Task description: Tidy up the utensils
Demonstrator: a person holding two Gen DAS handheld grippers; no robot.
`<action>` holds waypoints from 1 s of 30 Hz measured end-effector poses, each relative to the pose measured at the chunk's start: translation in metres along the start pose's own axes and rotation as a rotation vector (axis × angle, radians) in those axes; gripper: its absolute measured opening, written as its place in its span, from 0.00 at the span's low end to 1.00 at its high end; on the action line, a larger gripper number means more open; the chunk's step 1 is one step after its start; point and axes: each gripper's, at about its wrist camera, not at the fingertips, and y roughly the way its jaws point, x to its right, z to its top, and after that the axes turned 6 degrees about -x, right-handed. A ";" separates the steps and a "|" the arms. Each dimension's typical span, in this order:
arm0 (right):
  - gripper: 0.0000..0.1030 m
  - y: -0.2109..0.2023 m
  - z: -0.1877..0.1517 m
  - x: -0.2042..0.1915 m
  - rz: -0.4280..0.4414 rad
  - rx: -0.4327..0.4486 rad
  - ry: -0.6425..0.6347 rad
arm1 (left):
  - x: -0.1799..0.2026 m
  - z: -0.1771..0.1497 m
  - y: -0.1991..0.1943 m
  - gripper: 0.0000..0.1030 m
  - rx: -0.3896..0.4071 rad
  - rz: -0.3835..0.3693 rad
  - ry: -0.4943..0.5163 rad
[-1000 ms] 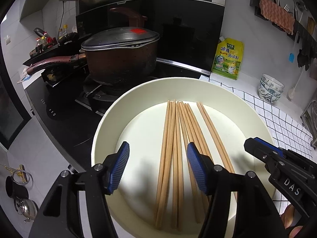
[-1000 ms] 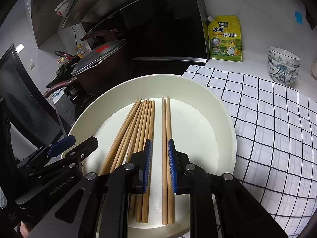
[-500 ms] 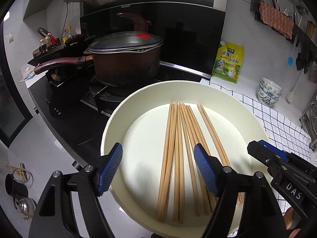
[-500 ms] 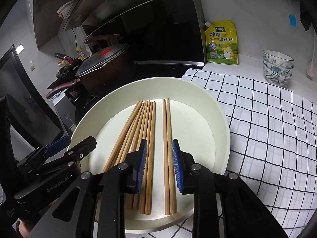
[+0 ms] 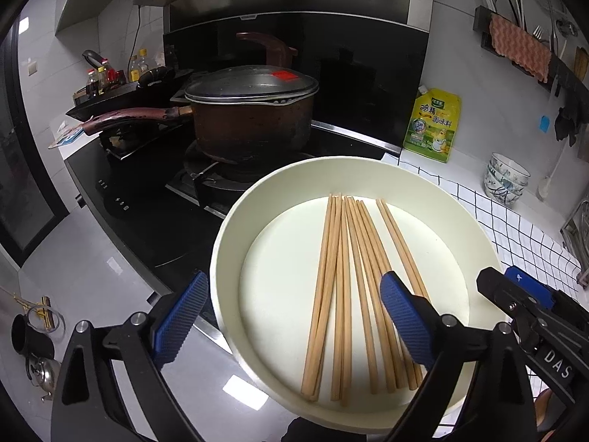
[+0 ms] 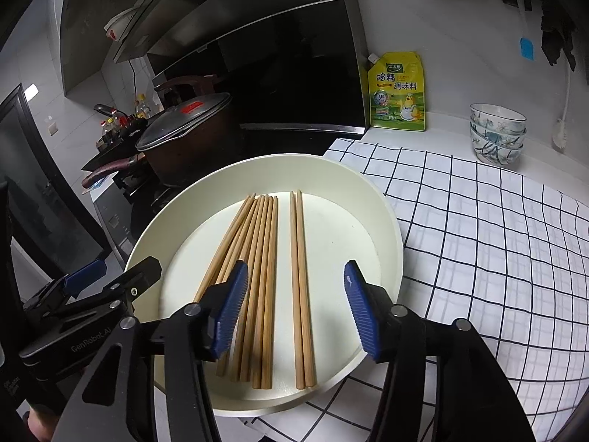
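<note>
Both grippers are seen freshly opened above a cream plate (image 6: 383, 221) of wooden chopsticks (image 6: 257, 258). The right gripper (image 6: 294, 311), a second ago nearly closed around the separate pair (image 6: 302, 294), has just been opened, and the pair is left lying flat between its pads, untouched. The left gripper (image 5: 291, 326) has likewise just been spread to its widest, with nothing gripped; one pad is held outside the plate's rim, the other over the main bundle. The pair is thus judged released and set parallel beside the bundle, a sorting step apparently finished. A lidded brown pot (image 5: 250, 118) is seen on the hob behind the plate, a yellow seasoning pouch (image 6: 397, 92) and stacked bowls (image 6: 497, 132) beyond the checked cloth (image 6: 478, 239). Nothing is found blocking the plate; only the crowding of the two grippers is noted.
</note>
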 end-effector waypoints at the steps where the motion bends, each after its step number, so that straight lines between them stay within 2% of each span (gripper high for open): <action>1: 0.53 -0.001 -0.001 0.000 -0.001 0.000 0.000 | 0.000 0.000 0.000 0.91 -0.002 0.002 -0.001; 14: 0.60 -0.008 -0.006 0.001 -0.008 0.006 0.009 | -0.003 -0.003 -0.008 0.94 0.004 0.027 -0.008; 30: 0.63 -0.012 -0.007 -0.004 -0.026 0.009 -0.008 | -0.008 -0.003 -0.013 0.94 0.011 0.063 -0.027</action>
